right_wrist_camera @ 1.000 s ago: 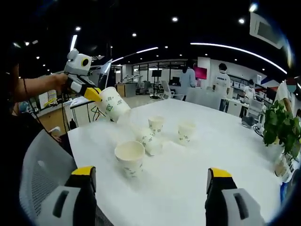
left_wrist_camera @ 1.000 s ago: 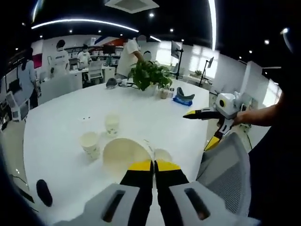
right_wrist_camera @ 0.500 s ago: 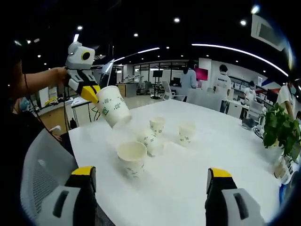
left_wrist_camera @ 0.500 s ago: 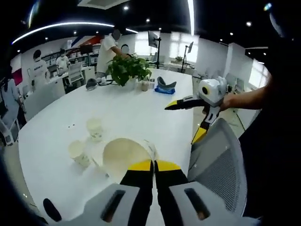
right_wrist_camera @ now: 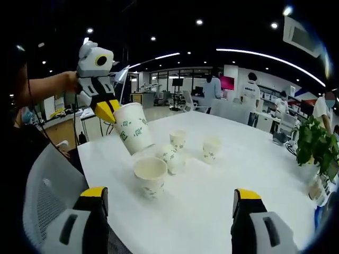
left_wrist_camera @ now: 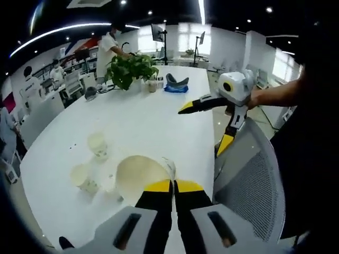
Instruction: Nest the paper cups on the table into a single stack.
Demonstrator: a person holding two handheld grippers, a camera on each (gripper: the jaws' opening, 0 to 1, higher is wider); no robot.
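The left gripper (right_wrist_camera: 108,110) is closed on the rim of a paper cup (right_wrist_camera: 133,135), holding it tilted in the air just above an upright cup (right_wrist_camera: 150,176) that stands nearest on the white surface (right_wrist_camera: 222,185). In the left gripper view its yellow-tipped jaws meet at the held cup's rim, the open mouth facing the camera. The right gripper (left_wrist_camera: 209,124) is wide open and holds nothing, hanging over the surface edge beside a grey mesh chair (left_wrist_camera: 249,185). Behind the nearest cup a cup lying on its side (right_wrist_camera: 170,157) is just beside it, and two more stand upright further back: one (right_wrist_camera: 178,139) near the middle, another (right_wrist_camera: 211,148) to its right. A potted plant (left_wrist_camera: 128,69) stands at the far end of the surface.
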